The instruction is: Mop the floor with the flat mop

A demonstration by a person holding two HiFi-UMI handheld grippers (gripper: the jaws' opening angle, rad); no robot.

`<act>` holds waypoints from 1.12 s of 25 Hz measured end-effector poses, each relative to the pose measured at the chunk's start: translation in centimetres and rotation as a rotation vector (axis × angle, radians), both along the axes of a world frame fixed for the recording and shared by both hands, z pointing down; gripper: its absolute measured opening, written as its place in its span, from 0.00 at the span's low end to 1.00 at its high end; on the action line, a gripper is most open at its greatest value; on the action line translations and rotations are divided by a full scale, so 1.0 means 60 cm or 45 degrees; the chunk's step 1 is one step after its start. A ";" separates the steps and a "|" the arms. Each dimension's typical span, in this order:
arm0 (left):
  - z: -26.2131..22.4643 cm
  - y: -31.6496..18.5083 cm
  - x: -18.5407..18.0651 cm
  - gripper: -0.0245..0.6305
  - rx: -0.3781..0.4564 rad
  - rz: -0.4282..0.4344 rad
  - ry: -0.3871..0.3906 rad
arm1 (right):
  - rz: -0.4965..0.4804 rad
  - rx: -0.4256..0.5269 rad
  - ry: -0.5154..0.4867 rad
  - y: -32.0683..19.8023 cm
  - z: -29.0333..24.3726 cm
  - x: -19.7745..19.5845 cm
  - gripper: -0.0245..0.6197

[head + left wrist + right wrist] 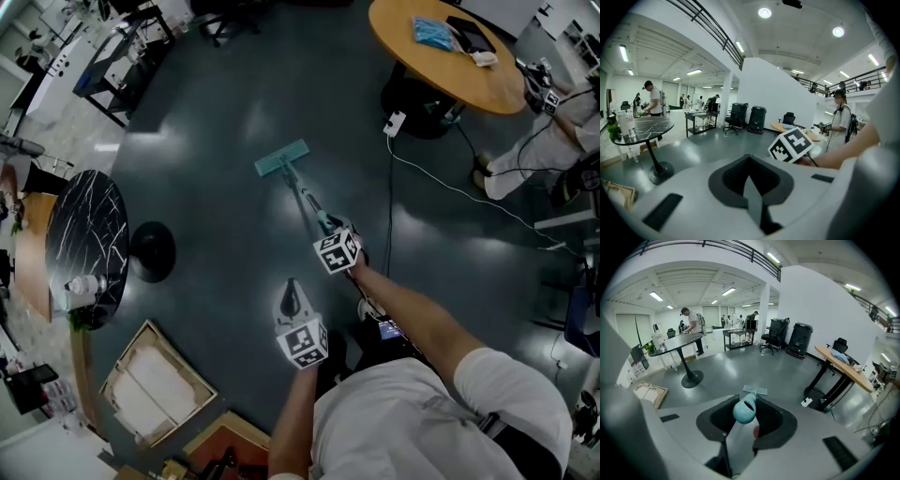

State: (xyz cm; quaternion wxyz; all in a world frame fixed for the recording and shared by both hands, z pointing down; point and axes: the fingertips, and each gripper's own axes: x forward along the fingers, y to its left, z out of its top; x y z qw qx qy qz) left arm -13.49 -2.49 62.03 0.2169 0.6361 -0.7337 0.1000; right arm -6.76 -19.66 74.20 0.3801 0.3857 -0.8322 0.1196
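Head view: we see the flat teal mop head [282,160] lying on the dark glossy floor [202,225], well ahead of us. Its slim handle [305,199] slants back and rightward into the right gripper [325,228], the nearer claw. The left gripper [290,286] hangs just beside it, off the handle.

Left gripper view: we find its jaws pressed together on nothing, and the mop is out of frame.

Right gripper view: the jaws clamp the handle just below its teal knob [744,411]. The knob hides most of the shaft from us, and only the head shows beyond it.
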 end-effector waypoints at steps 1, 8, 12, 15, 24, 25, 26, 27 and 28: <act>0.002 -0.002 -0.004 0.05 0.000 0.007 -0.004 | 0.005 -0.005 0.002 0.008 -0.003 0.004 0.21; 0.046 0.011 0.004 0.05 -0.043 0.016 0.030 | -0.034 -0.061 0.020 0.145 -0.059 0.094 0.21; 0.055 0.029 0.022 0.05 -0.056 0.036 0.057 | -0.064 -0.115 0.039 0.258 -0.121 0.182 0.21; 0.058 0.031 0.031 0.05 -0.059 0.058 0.057 | -0.088 -0.173 0.076 0.331 -0.148 0.244 0.21; 0.055 0.023 0.037 0.04 -0.055 0.068 0.069 | -0.089 -0.177 0.052 0.382 -0.193 0.296 0.21; 0.056 0.022 0.037 0.05 -0.058 0.066 0.070 | -0.103 -0.163 0.049 0.381 -0.192 0.290 0.21; 0.057 0.020 0.038 0.05 -0.061 0.065 0.070 | -0.116 -0.157 0.049 0.380 -0.188 0.285 0.21; 0.057 0.019 0.039 0.04 -0.062 0.064 0.070 | -0.125 -0.159 0.051 0.380 -0.182 0.280 0.21; 0.056 0.019 0.040 0.05 -0.062 0.063 0.070 | -0.126 -0.167 0.053 0.379 -0.173 0.277 0.21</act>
